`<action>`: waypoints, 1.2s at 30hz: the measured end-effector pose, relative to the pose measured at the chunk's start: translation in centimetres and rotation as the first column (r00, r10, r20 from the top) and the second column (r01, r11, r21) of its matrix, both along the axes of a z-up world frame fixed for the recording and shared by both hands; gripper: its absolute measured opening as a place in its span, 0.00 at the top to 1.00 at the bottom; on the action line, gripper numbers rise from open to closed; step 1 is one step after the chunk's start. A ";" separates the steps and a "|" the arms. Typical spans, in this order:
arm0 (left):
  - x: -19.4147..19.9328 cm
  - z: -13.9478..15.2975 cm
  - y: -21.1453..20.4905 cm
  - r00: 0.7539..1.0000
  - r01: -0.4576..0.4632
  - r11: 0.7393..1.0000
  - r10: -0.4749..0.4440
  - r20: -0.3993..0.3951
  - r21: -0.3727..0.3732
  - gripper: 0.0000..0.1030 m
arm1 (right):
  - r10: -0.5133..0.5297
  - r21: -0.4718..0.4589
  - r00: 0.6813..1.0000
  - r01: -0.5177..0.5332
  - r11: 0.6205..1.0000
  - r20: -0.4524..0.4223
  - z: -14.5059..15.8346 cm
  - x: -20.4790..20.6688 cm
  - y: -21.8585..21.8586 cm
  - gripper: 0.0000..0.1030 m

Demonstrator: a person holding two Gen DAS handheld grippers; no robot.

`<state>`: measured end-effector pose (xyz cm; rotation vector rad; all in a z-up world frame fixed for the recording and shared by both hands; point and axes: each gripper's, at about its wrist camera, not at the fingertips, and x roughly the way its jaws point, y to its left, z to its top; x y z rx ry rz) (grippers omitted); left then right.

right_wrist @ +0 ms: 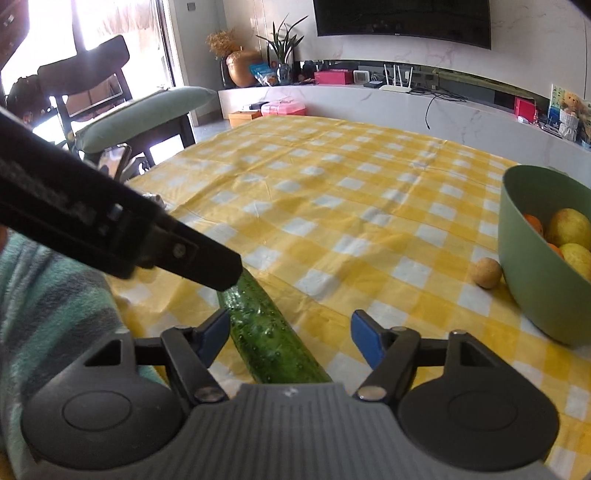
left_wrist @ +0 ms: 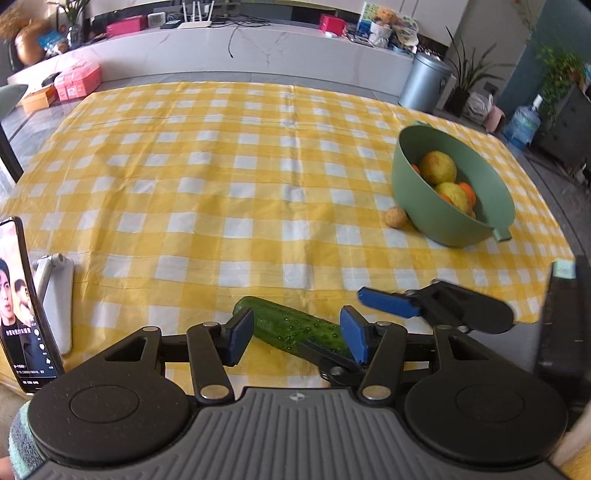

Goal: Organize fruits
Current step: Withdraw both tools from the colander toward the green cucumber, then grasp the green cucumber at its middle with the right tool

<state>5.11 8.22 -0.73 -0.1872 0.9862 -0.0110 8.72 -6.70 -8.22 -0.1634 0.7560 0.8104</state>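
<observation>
Bumpy glossy cucumber (left_wrist: pixel 295 326), matt plastic bowl (left_wrist: pixel 436 218)

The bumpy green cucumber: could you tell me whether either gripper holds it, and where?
Nothing is held: the bumpy green cucumber lies ungripped between the fingers of the open left gripper and the open right gripper.

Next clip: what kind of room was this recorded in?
Most likely a home living-dining room. A wall-mounted TV hangs above a long marble media console carrying a Wi-Fi router, and the work surface is a dining table under a yellow checked tablecloth, with a cushioned chair beside it.
</observation>
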 end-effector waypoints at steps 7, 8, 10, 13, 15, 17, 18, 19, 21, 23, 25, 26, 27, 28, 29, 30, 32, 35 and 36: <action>0.1 -0.2 0.9 1.000 -0.027 0.999 0.027 0.005 -0.027 0.38 | 0.049 0.013 0.999 -0.049 0.999 -0.011 -0.7 0.8 1.7 0.41; 0.2 -0.2 1.0 1.000 -0.031 0.999 0.031 0.004 -0.029 0.38 | 0.060 0.015 0.998 -0.060 0.998 -0.016 -0.9 0.8 1.9 0.43; 0.2 -0.3 1.2 0.999 -0.035 0.999 0.035 0.004 -0.034 0.38 | 0.079 0.017 0.997 -0.079 0.997 -0.021 -1.1 0.7 2.3 0.50; 0.4 -0.4 1.2 0.999 -0.033 0.999 0.033 0.002 -0.035 0.38 | 0.103 -0.007 0.994 -0.103 0.995 -0.021 -1.6 0.6 3.0 0.53; 0.4 -0.5 1.2 1.000 -0.030 0.999 0.030 0.001 -0.034 0.38 | 0.112 -0.023 0.994 -0.112 0.993 0.000 -1.7 0.4 3.2 0.53; 0.5 -0.5 1.2 1.000 -0.031 0.999 0.031 0.001 -0.035 0.38 | 0.117 -0.028 0.993 -0.117 0.993 0.009 -1.7 0.3 3.3 0.54; 0.5 -0.5 1.2 1.000 -0.031 0.999 0.031 0.001 -0.036 0.38 | 0.123 -0.035 0.992 -0.122 0.992 0.018 -1.7 0.2 3.4 0.54; 0.5 -0.5 1.2 0.999 -0.032 0.999 0.032 0.001 -0.036 0.38 | 0.129 -0.044 0.991 -0.127 0.991 0.029 -1.7 0.0 3.4 0.55; 0.5 -0.5 1.1 0.999 -0.033 0.999 0.033 0.001 -0.035 0.38 | 0.141 -0.063 0.989 -0.137 0.988 0.050 -1.6 -0.3 3.7 0.56; 0.5 -0.6 1.2 0.999 -0.032 0.999 0.032 0.003 -0.037 0.38 | 0.149 -0.078 0.986 -0.143 0.987 0.069 -1.5 -0.8 3.7 0.57; 0.5 -0.5 1.2 0.999 -0.032 0.999 0.032 0.005 -0.041 0.38 | 0.142 -0.085 0.986 -0.135 0.987 0.087 -1.3 -1.0 3.7 0.60; 0.6 -0.5 1.2 0.999 -0.034 0.999 0.034 0.006 -0.043 0.38 | 0.135 -0.080 0.987 -0.128 0.989 0.091 -1.2 -1.0 3.6 0.60; 0.6 -0.5 1.2 0.999 -0.037 0.998 0.037 0.006 -0.043 0.38 | 0.127 -0.072 0.988 -0.121 0.990 0.090 -0.9 -0.8 3.4 0.61; 0.6 -0.4 1.2 0.999 -0.039 0.998 0.039 0.006 -0.044 0.38 | 0.119 -0.066 0.989 -0.113 0.991 0.090 -0.7 -0.8 3.2 0.62; 0.6 -0.4 1.2 0.999 -0.040 0.998 0.041 0.006 -0.044 0.38 | 0.108 -0.063 0.990 -0.103 0.993 0.095 -0.4 -0.7 2.9 0.63; 0.6 -0.4 1.1 0.999 -0.041 0.998 0.041 0.007 -0.044 0.38 | 0.099 -0.059 0.990 -0.093 0.994 0.097 -0.2 -0.6 2.8 0.64; 0.7 -0.3 1.0 0.999 -0.040 0.998 0.041 0.011 -0.045 0.38 | 0.077 -0.042 0.993 -0.073 0.996 0.089 0.7 -0.7 2.2 0.65; 0.7 -0.2 0.8 0.999 -0.038 0.998 0.039 0.018 -0.042 0.38 | 0.035 -0.013 0.996 -0.034 0.999 0.086 1.5 -0.3 1.2 0.66; 0.8 -0.1 0.7 0.999 -0.037 0.998 0.038 0.021 -0.041 0.38 | 0.016 0.004 0.997 -0.016 1.000 0.078 1.8 -0.2 0.8 0.66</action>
